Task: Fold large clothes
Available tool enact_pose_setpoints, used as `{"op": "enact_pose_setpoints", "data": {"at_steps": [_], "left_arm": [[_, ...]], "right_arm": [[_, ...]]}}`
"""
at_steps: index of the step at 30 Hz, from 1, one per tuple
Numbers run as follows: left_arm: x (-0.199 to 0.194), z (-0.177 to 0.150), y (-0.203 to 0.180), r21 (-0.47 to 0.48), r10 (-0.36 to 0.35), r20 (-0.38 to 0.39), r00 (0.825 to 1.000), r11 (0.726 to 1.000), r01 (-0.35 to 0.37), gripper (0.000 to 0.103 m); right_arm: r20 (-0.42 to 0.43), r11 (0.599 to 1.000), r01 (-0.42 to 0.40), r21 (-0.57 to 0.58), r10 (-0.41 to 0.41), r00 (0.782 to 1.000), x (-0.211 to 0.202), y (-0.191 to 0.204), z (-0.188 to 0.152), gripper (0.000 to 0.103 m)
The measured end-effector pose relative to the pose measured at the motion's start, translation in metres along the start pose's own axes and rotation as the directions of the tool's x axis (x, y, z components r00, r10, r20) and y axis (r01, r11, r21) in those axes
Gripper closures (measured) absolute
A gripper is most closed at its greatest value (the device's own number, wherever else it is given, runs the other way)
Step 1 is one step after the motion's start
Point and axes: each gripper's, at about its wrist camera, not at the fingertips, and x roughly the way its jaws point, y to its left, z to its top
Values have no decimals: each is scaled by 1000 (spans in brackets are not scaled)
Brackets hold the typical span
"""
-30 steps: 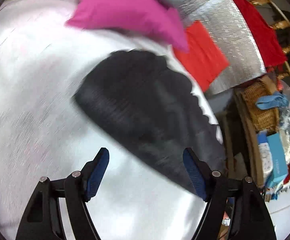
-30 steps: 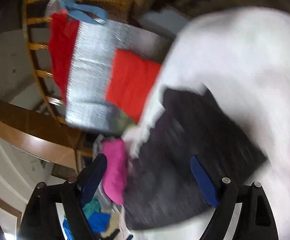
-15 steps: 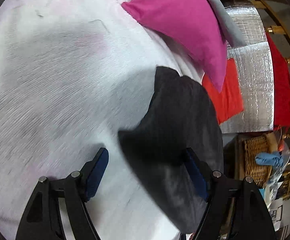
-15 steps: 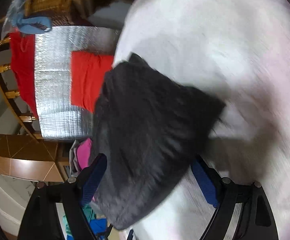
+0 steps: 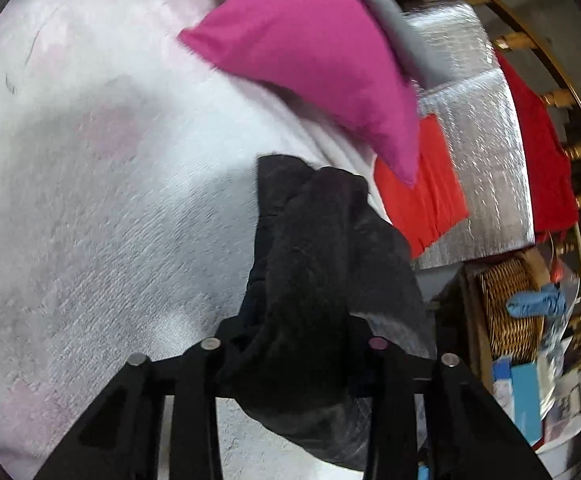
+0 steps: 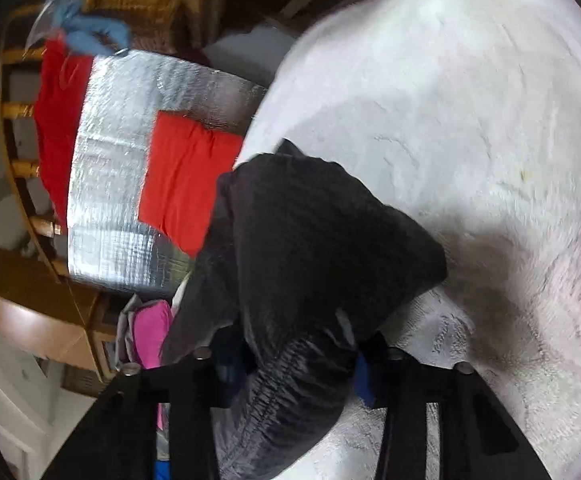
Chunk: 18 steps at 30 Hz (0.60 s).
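A black garment (image 5: 322, 256) lies bunched near the right edge of a white fuzzy bed cover (image 5: 102, 208). My left gripper (image 5: 294, 344) is shut on its near edge, with cloth covering the fingertips. In the right wrist view the same black garment (image 6: 310, 240) bulges up from the white cover (image 6: 470, 112). My right gripper (image 6: 296, 364) is shut on its ribbed hem, and a blue pad (image 6: 363, 376) shows beside the cloth.
A pink pillow (image 5: 314, 56) lies at the far side of the bed under a grey one. Beyond the bed edge lie a silver foil mat (image 5: 486, 152) with a folded red cloth (image 5: 422, 196), a wicker basket (image 5: 506, 312), wooden railings and boxes.
Both grippers were open above the flat black garment; they have closed on its edges and the cloth is now bunched and lifted between them.
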Motion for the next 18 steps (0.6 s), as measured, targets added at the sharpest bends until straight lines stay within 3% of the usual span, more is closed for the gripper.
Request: {"op": "enact_pose_setpoints", "data": {"at_steps": [6, 13, 18], "left_arm": [[-32, -17, -19, 109, 28, 7, 1000, 994, -28, 73], [-92, -50, 3, 181, 70, -24, 997, 981, -65, 74], [-138, -76, 31, 232, 104, -32, 994, 968, -93, 73]], "right_arm": [[32, 987, 1, -162, 4, 999, -46, 18, -8, 72], [-54, 986, 20, -166, -30, 998, -94, -3, -31, 72], [-113, 984, 3, -180, -24, 993, -139, -30, -68, 72]]}}
